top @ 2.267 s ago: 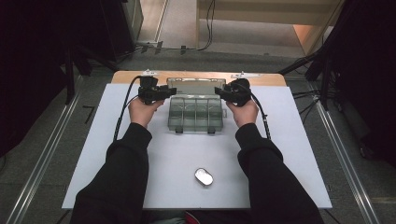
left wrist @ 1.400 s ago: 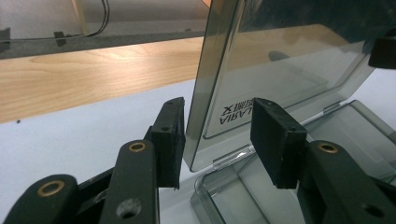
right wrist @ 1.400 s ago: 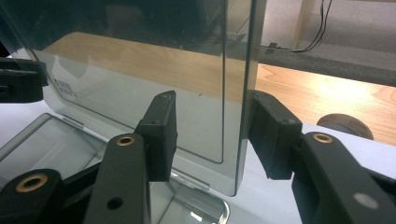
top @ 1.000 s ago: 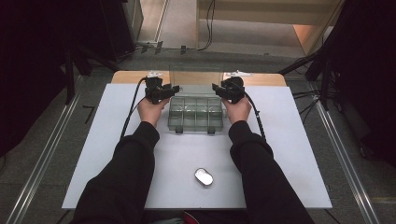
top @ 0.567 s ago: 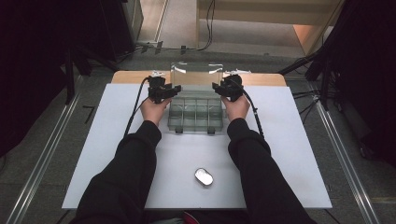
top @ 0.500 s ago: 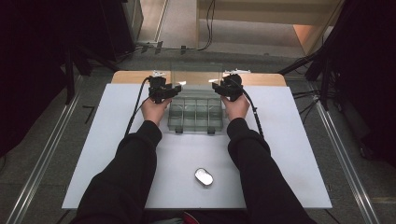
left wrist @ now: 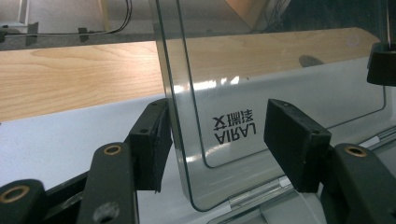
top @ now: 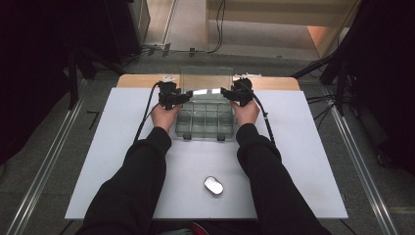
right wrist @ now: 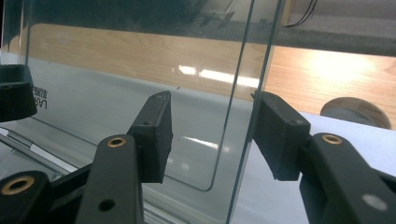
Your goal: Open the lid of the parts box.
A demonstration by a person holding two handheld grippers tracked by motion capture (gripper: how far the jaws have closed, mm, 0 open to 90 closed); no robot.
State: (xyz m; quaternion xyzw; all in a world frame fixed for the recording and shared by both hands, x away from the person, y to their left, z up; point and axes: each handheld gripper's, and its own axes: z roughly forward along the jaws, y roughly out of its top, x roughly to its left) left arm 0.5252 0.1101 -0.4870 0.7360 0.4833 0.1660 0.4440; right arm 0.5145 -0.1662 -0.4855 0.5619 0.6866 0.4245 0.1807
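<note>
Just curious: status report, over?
Both jaws just opening, straddling upright clear lid: left gripper, right gripper. Compartment box open. Nothing in the way.

Lab-style recording bay, dark-curtained.
White table (top: 303,147) flanked by metal floor rails (top: 44,166), cables (top: 215,29) trailing behind.

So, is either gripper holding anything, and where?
Nothing: left gripper and right gripper have just been opening, edges of the upright lid loose between their jaws.

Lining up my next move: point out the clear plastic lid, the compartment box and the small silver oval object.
Clear plastic lid (left wrist: 280,70), left gripper view, upright pane.
Clear compartment box (top: 204,131), high view, front wall.
Small silver oval object (top: 213,185), high view, centre.
</note>
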